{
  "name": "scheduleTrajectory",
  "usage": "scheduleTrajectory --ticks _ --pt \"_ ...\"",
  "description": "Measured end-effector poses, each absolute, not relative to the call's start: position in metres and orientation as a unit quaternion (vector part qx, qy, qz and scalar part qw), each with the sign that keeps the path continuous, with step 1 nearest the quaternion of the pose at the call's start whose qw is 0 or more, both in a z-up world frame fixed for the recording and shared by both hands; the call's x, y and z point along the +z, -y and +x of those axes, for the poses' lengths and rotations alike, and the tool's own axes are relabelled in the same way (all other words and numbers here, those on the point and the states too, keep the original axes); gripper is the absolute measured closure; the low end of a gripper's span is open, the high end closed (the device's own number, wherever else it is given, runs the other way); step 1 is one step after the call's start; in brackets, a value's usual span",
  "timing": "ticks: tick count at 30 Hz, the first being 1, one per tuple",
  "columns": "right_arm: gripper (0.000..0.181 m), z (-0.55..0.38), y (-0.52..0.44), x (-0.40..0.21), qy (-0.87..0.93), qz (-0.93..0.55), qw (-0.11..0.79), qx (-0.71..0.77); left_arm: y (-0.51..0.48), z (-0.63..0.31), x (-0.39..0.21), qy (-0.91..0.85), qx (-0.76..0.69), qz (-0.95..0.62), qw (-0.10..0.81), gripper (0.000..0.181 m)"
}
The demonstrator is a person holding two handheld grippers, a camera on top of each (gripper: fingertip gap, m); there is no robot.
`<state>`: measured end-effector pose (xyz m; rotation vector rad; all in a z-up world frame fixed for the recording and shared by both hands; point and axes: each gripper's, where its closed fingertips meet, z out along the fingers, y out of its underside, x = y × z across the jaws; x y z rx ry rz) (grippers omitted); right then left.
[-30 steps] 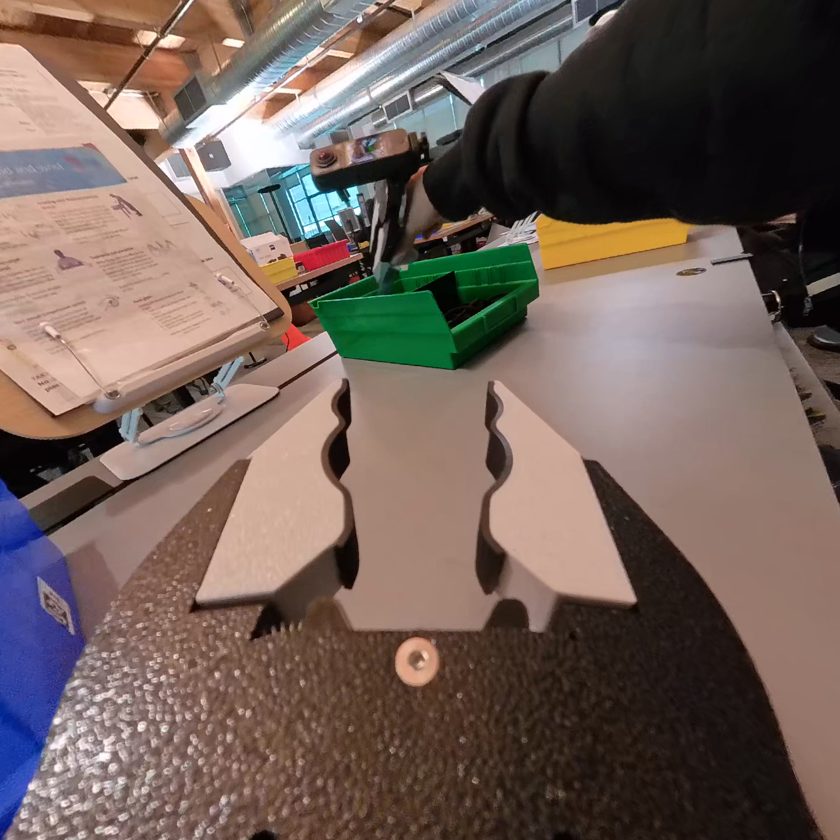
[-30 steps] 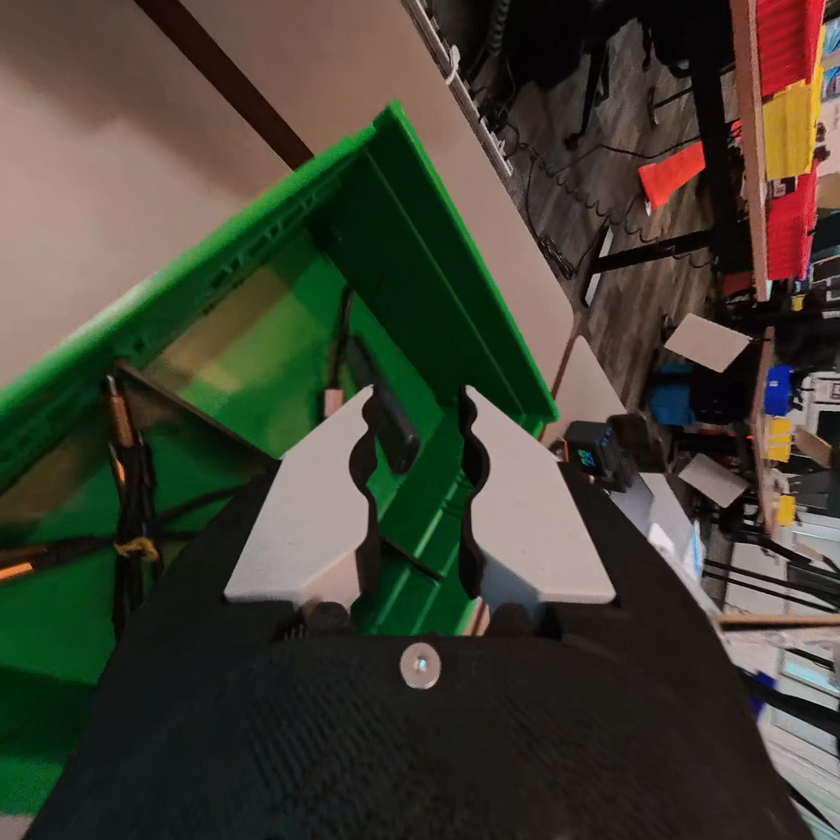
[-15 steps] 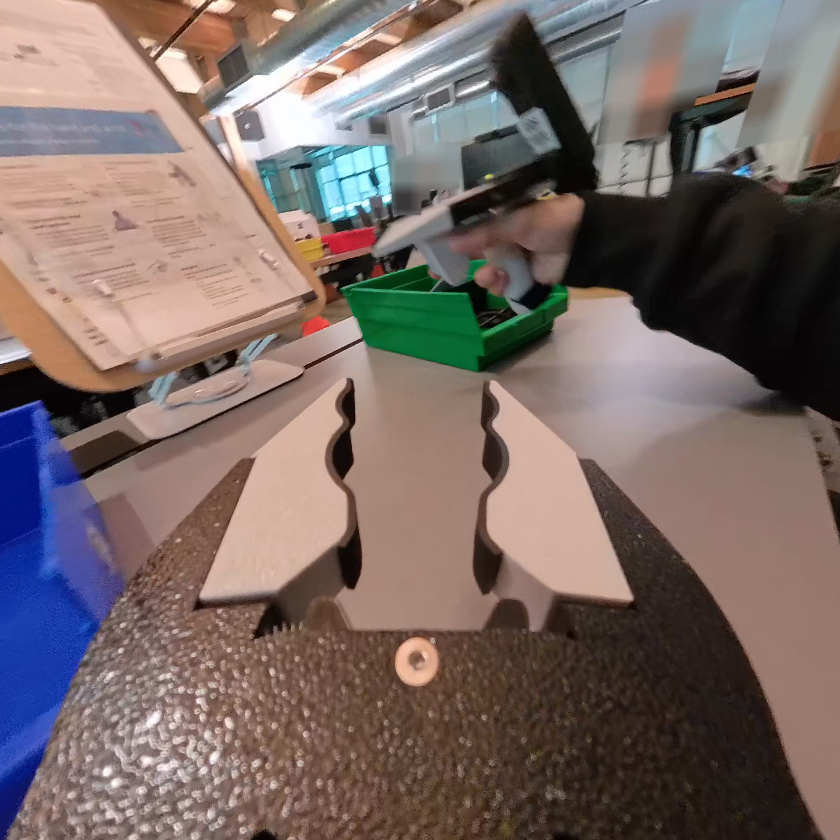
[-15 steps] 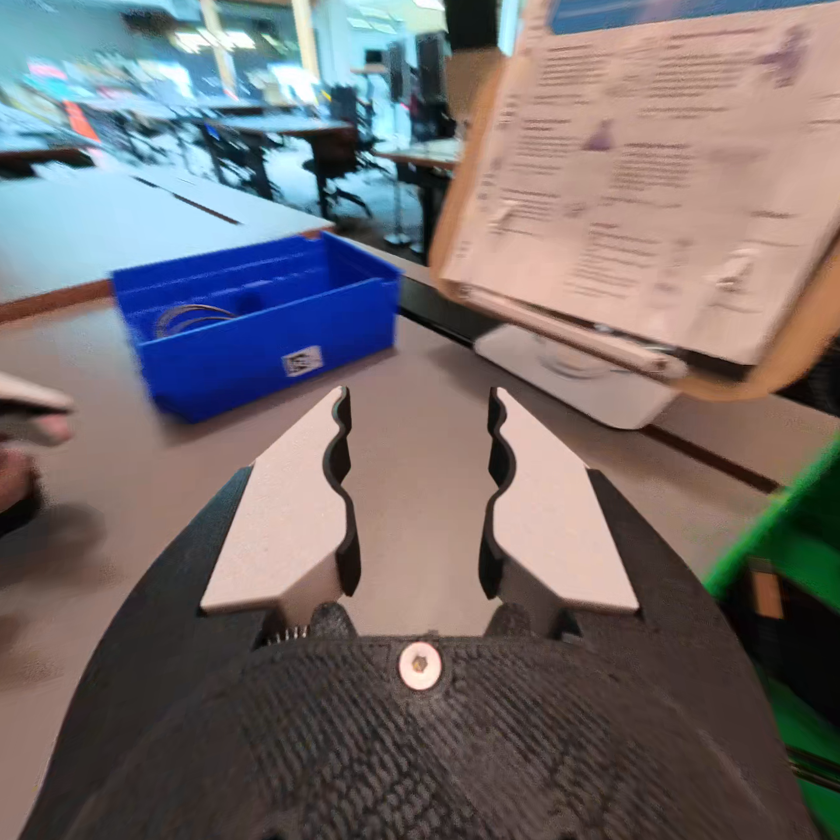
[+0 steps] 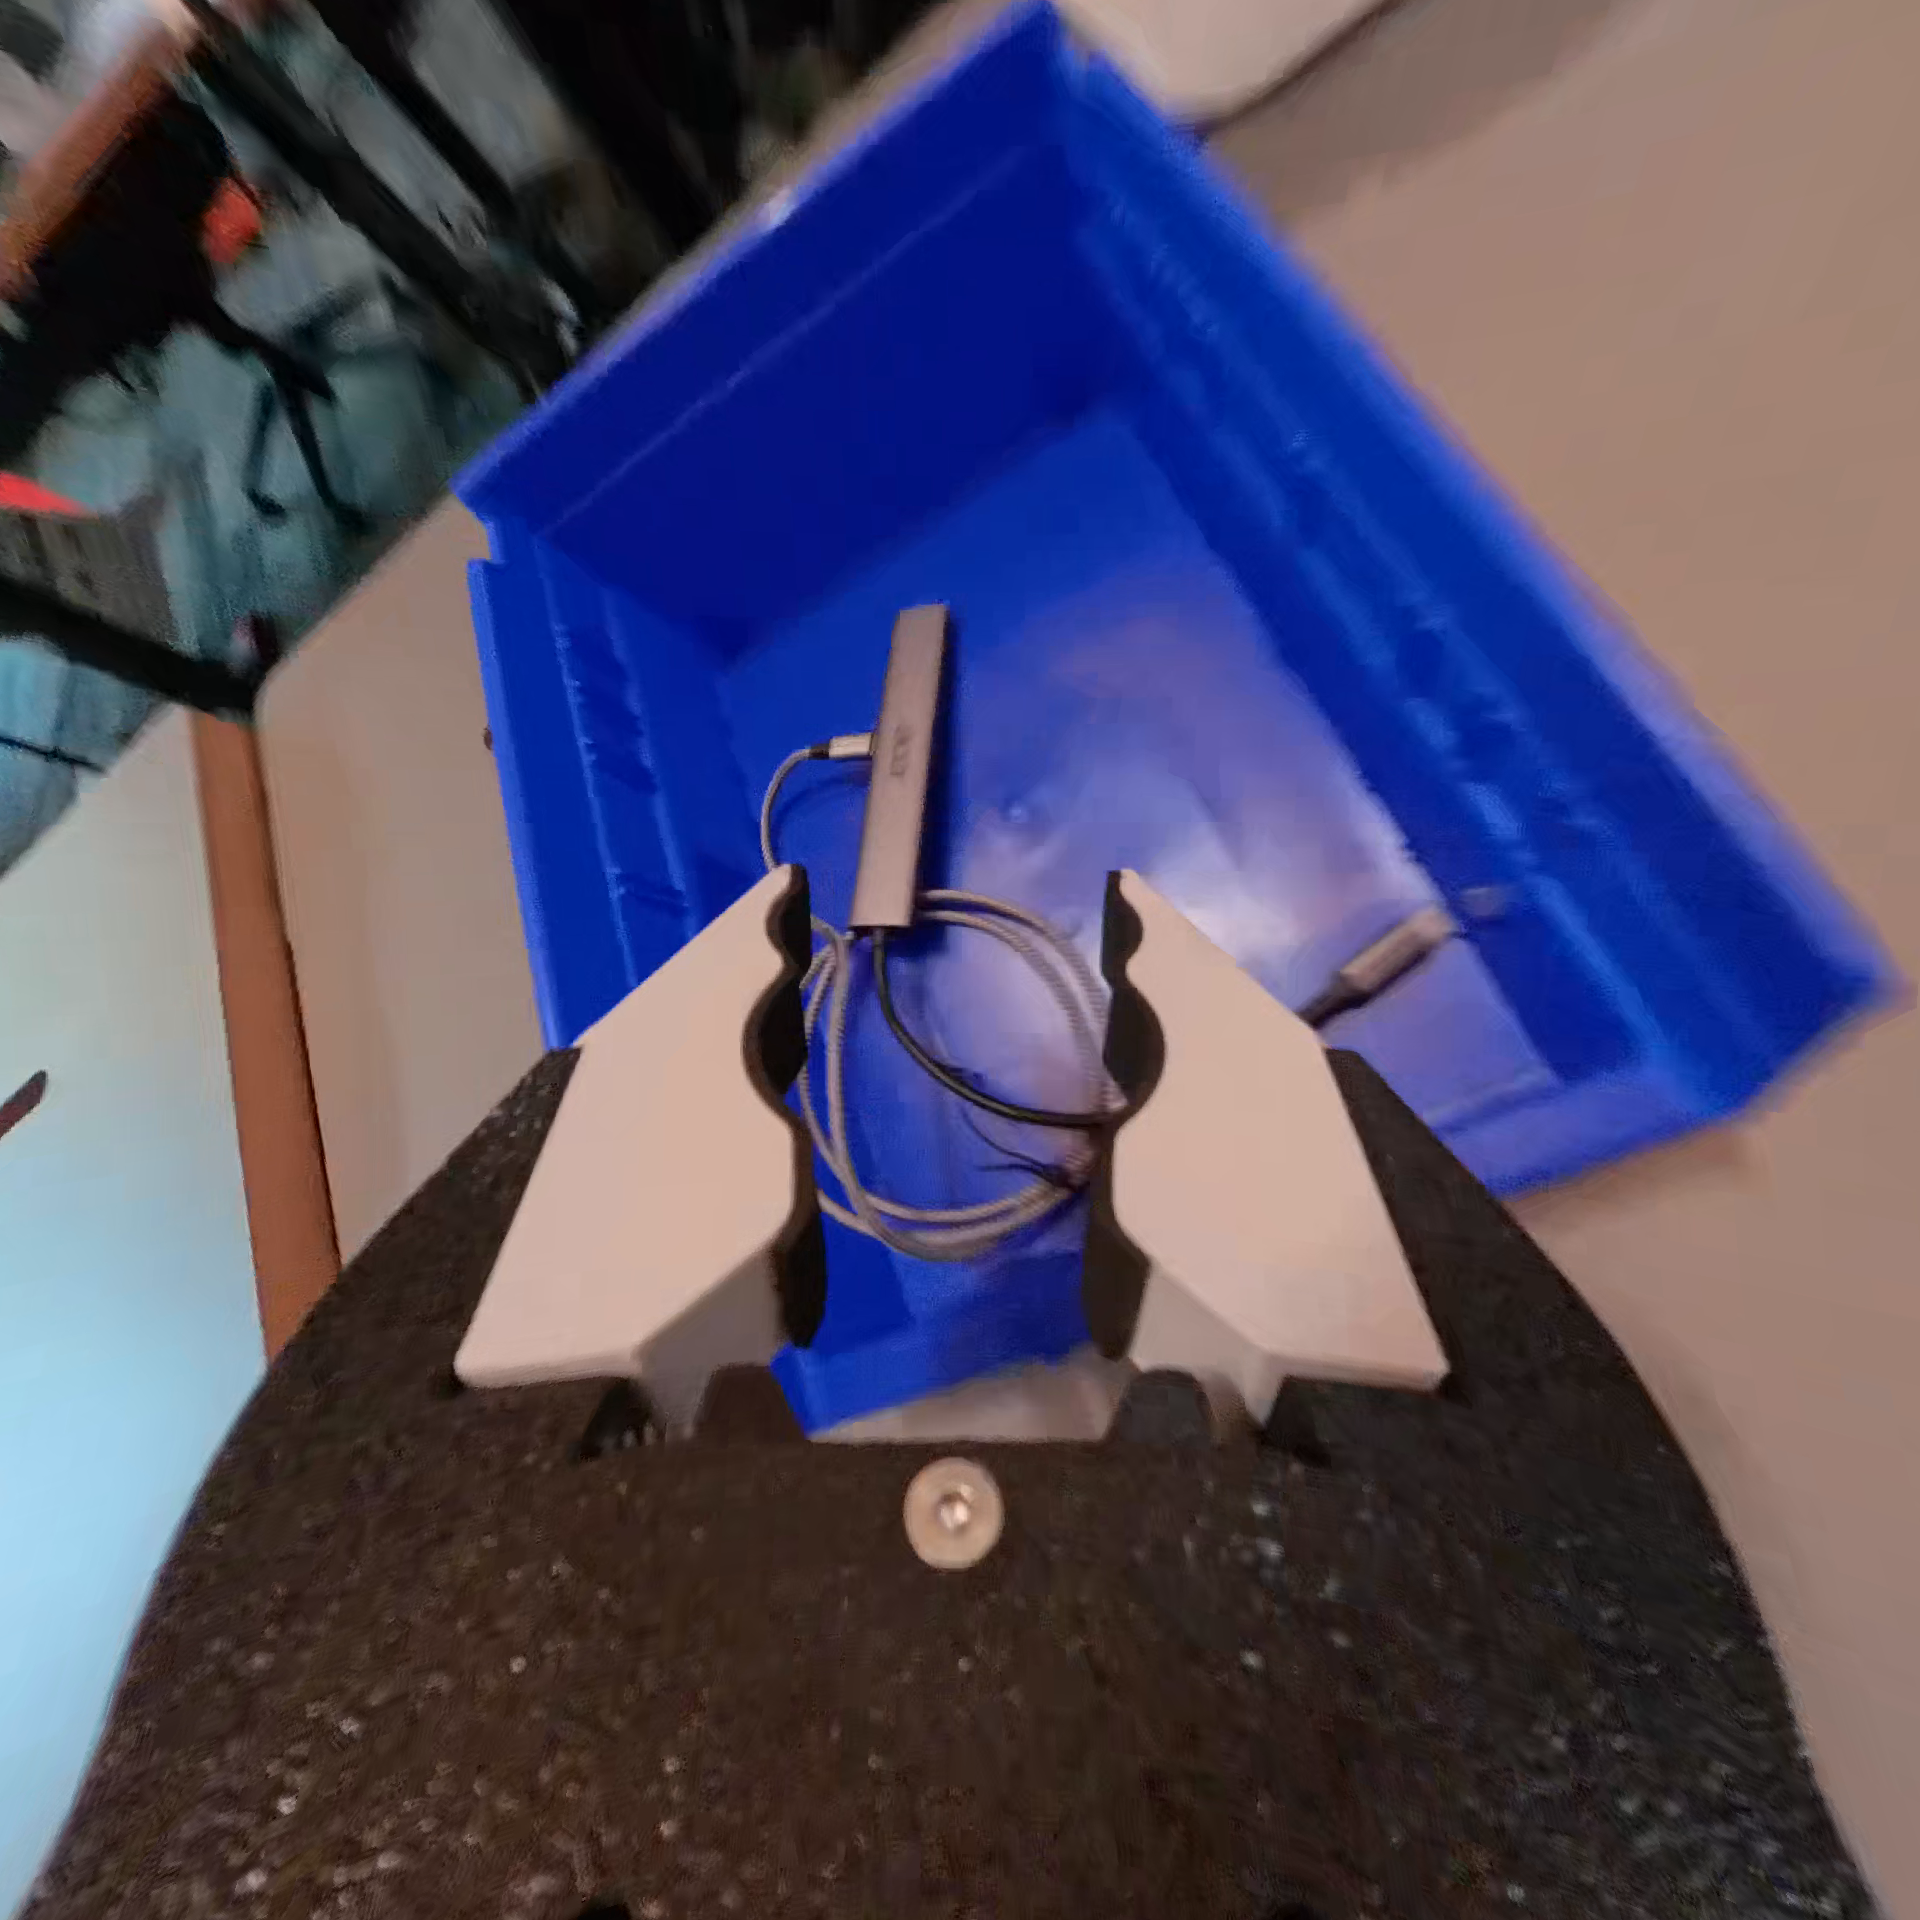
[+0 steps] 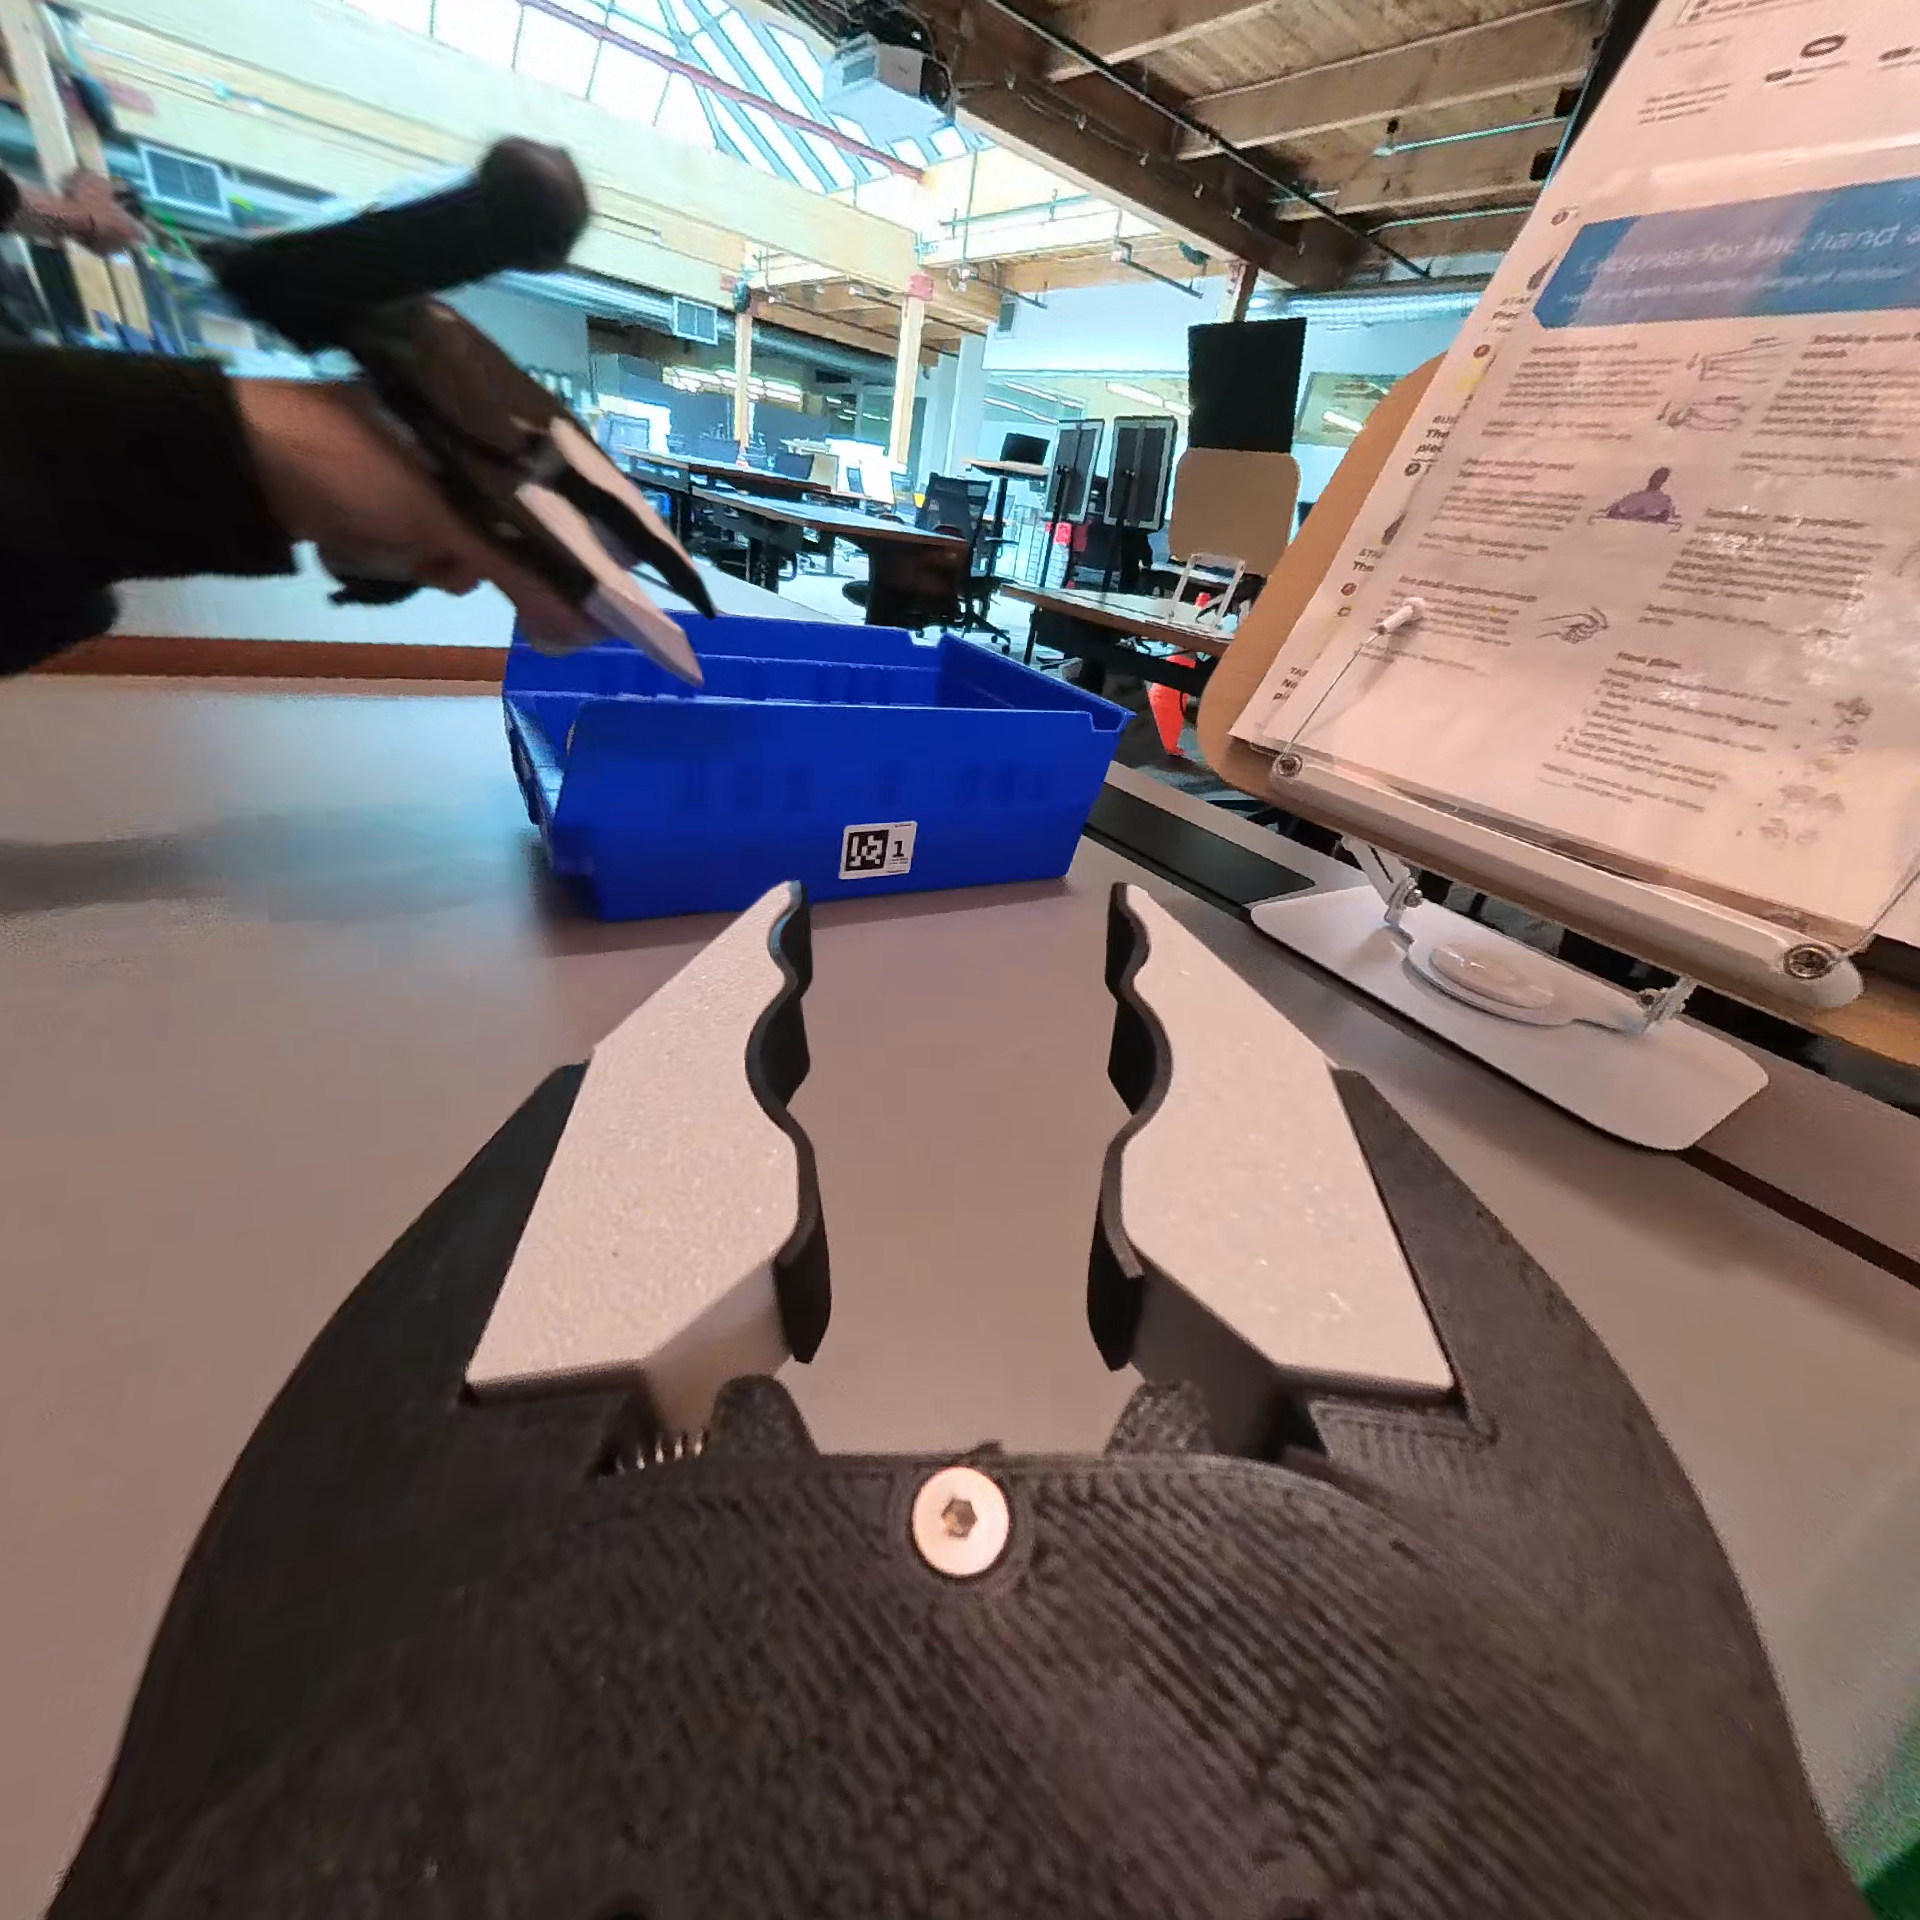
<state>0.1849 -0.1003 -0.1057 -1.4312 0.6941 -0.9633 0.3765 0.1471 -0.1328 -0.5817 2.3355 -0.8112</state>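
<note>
While I look down through the left wrist view, my left gripper hangs over a blue bin on the grey table, its jaws spread wide with nothing between them. Inside the bin lie a slim grey hub and a coiled braided cable, framed directly in the gap between the fingers; whether the fingertips touch the cable I cannot tell, as the picture is blurred. A small connector lies apart near the bin's right wall. Through the right wrist view, my right gripper sits low over the bare table, jaws wide and holding nothing. Ahead stands the blue bin with a square label on its near wall, the left gripper angled down over its rim. A document stand holding a printed sheet stands to the right.
</note>
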Motion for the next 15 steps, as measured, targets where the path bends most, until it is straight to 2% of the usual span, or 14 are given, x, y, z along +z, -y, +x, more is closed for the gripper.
scheduleTrajectory --ticks 5,9,10,11,15 --pt "0.126 0.185 0.095 -0.114 -0.301 -0.625 0.605 -0.391 -0.147 0.43 -0.202 -0.932 -0.134 -0.289 0.176 0.128" --pt "0.126 0.185 0.093 -0.119 -0.302 -0.629 0.61 -0.376 -0.155 0.46 -0.222 -0.914 -0.088 -0.335 0.21 0.133" --pt "0.127 0.185 0.093 -0.12 -0.302 -0.631 0.608 -0.375 -0.155 0.457 -0.228 -0.917 -0.079 -0.337 0.196 0.152" --pt "0.127 0.186 0.093 -0.121 -0.304 -0.632 0.607 -0.374 -0.152 0.454 -0.231 -0.92 -0.086 -0.334 0.186 0.159" --pt "0.127 0.186 0.094 -0.118 -0.304 -0.63 0.605 -0.379 -0.146 0.443 -0.211 -0.946 -0.079 -0.216 0.228 0.16"
